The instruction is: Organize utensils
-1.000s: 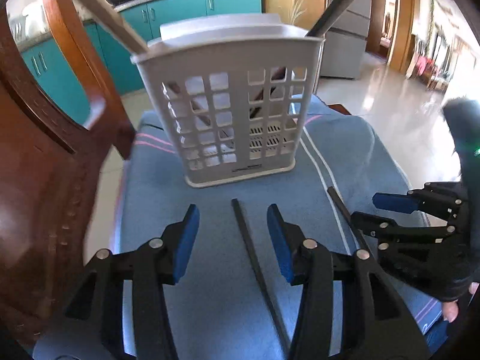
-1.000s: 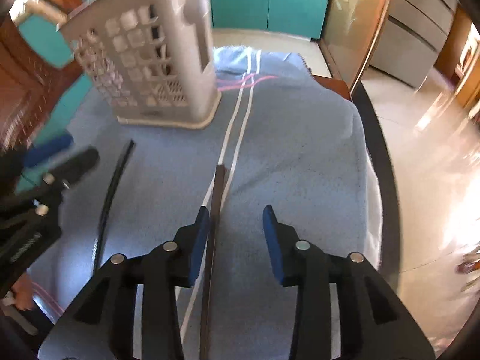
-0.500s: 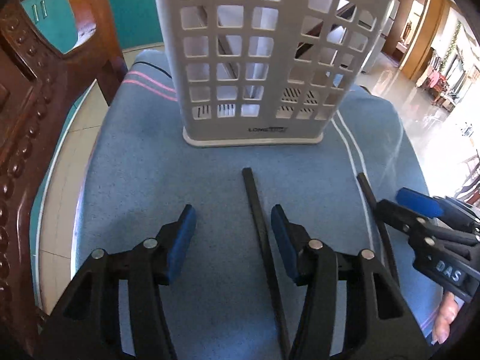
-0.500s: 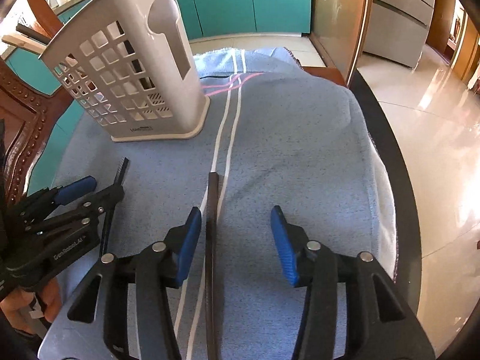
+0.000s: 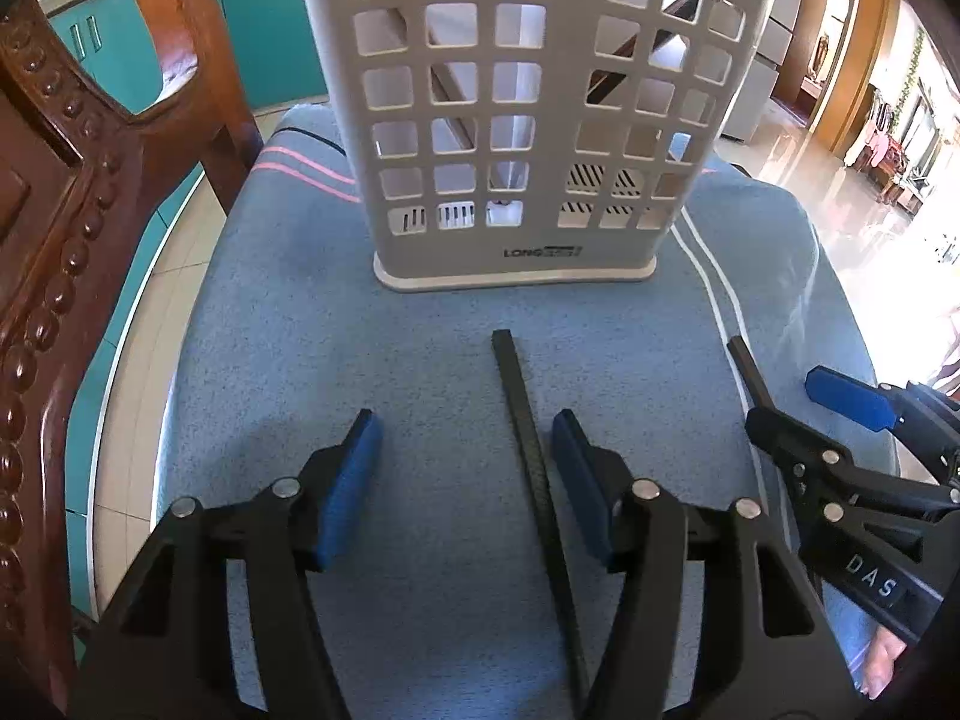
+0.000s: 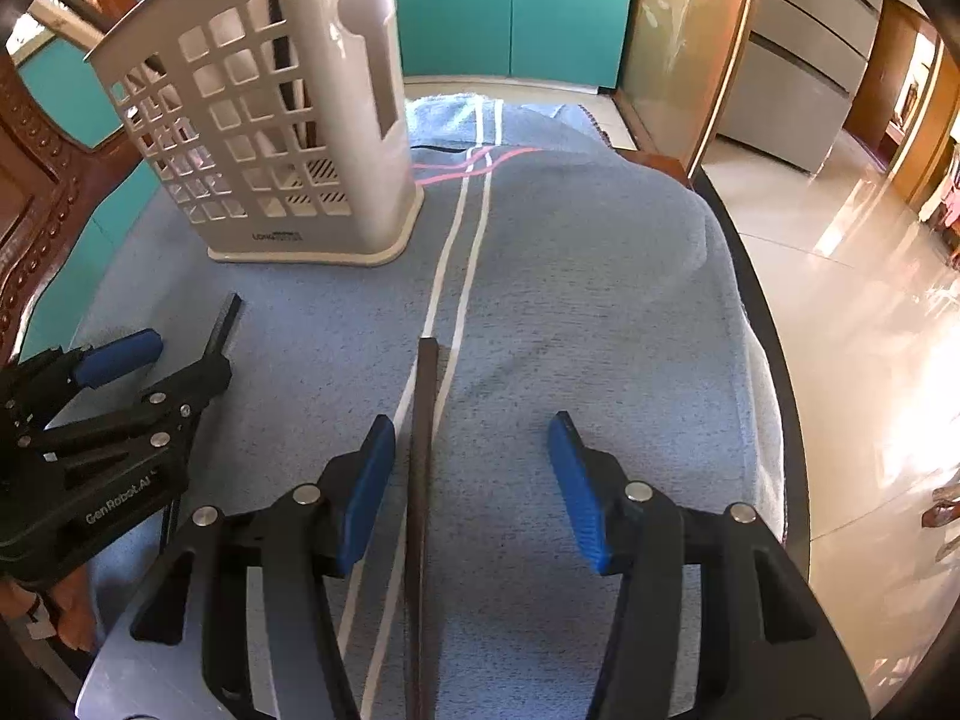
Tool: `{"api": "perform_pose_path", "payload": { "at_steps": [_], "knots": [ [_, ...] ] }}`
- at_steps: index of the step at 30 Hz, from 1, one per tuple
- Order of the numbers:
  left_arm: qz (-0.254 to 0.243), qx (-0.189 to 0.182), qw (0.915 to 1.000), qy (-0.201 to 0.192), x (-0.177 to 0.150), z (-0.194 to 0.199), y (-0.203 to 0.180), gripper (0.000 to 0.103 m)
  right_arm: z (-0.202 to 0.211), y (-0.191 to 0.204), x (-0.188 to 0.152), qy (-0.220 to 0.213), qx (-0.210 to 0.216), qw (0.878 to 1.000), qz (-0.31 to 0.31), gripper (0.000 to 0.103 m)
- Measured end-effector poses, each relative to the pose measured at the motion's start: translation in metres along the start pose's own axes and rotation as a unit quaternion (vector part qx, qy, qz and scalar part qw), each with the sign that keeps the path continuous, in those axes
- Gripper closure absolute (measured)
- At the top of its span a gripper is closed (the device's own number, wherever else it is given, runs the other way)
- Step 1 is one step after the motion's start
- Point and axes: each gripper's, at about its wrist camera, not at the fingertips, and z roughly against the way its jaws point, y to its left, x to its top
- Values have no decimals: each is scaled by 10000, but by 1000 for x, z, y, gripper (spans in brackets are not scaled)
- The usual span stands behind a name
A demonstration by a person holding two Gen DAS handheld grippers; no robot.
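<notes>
A white slotted utensil holder [image 5: 528, 120] stands upright on the blue towel [image 5: 420, 372], with dark utensils leaning inside it; it also shows in the right wrist view [image 6: 282, 120]. A black chopstick [image 5: 528, 438] lies on the towel between the open fingers of my left gripper [image 5: 465, 468], close to the right pad. A dark brown chopstick [image 6: 420, 468] lies between the open fingers of my right gripper [image 6: 474, 474], close to the left pad. Each gripper shows in the other's view: the right one [image 5: 840, 444], the left one [image 6: 144, 372].
A carved wooden chair back [image 5: 54, 252] stands close on the left. The towel covers a round table whose dark edge [image 6: 774, 348] curves on the right, with tiled floor [image 6: 852, 276] beyond. Teal cabinets [image 6: 510, 0] stand behind.
Both grippers have come down and forward toward the towel, and each chopstick now lies deeper between its gripper's fingers. Both stay open.
</notes>
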Motion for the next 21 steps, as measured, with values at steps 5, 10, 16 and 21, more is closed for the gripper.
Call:
{"api": "perform_pose_path", "payload": {
  "at_steps": [5, 10, 16, 21],
  "knots": [
    [6, 13, 10000, -5, 0, -1, 2, 40, 1, -3, -2, -18, -50, 10000, -13, 50],
    [20, 36, 10000, -8, 2, -3, 4, 38, 0, -4, -1, -24, -56, 10000, -13, 50],
    [15, 17, 10000, 15, 3, -3, 5, 38, 0, -5, 0, -23, -44, 10000, -39, 50],
    [-10, 4, 10000, 31, 6, -4, 7, 38, 1, -5, 0, -24, -57, 10000, -11, 50]
  ]
}}
